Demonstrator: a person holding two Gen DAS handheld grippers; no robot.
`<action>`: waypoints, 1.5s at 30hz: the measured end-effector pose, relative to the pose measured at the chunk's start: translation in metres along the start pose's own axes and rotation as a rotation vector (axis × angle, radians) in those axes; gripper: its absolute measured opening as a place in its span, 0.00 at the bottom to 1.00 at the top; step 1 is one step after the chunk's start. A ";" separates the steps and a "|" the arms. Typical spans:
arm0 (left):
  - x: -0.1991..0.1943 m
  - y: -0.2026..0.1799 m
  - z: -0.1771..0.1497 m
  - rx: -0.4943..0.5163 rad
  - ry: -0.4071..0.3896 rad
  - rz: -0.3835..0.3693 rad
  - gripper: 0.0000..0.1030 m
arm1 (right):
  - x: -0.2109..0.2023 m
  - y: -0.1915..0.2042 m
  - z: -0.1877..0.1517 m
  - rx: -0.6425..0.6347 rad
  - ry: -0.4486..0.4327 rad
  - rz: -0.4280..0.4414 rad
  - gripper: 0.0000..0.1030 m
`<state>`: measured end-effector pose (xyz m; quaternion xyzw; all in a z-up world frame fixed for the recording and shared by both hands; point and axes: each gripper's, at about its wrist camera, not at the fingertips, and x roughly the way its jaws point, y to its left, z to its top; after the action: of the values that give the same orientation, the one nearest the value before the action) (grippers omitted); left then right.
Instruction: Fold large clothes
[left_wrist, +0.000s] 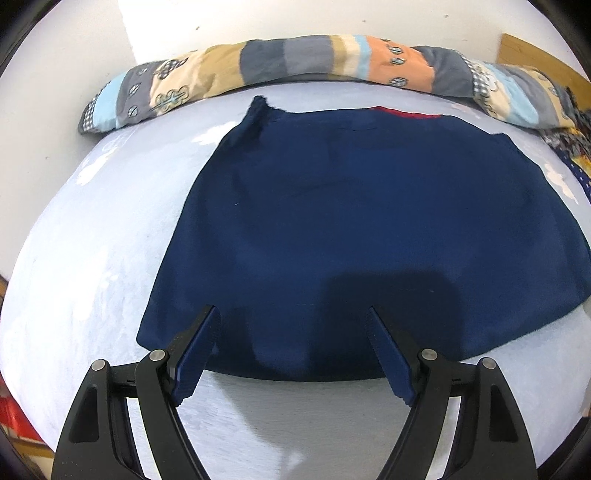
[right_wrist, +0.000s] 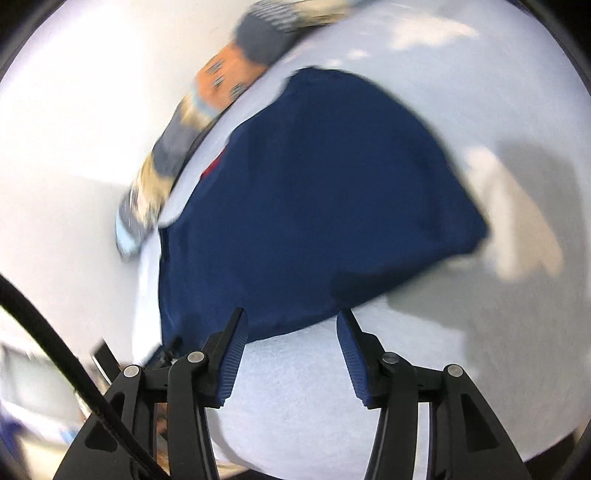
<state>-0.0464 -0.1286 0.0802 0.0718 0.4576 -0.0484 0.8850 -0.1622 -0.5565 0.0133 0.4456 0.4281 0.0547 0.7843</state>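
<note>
On pale fleecy bedsheet (left_wrist: 92, 258): flat navy knit garment (left_wrist: 351, 221) (red neckline).

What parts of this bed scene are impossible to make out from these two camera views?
- Navy blue fabric garment: type unclear; its sleeves and front are not visible in either view.
- Red patch at its far edge: too small in the left wrist view.
- Patchwork patterned quilt: motion-blurred in the right wrist view.
- Clutter at the lower left of the right wrist view: blurred, partly behind a black cable.
</note>
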 end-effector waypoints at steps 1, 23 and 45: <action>0.001 0.003 0.000 -0.016 0.004 -0.004 0.78 | -0.002 -0.009 -0.001 0.048 -0.010 0.013 0.53; 0.009 0.058 -0.004 -0.211 -0.004 -0.021 0.78 | 0.055 -0.029 0.046 -0.001 -0.237 0.057 0.33; 0.001 0.104 -0.022 -0.452 0.118 -0.310 0.83 | -0.026 -0.034 0.008 -0.058 -0.397 -0.068 0.18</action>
<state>-0.0474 -0.0225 0.0752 -0.1955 0.5130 -0.0759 0.8324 -0.1830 -0.5941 0.0057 0.4101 0.2780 -0.0484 0.8673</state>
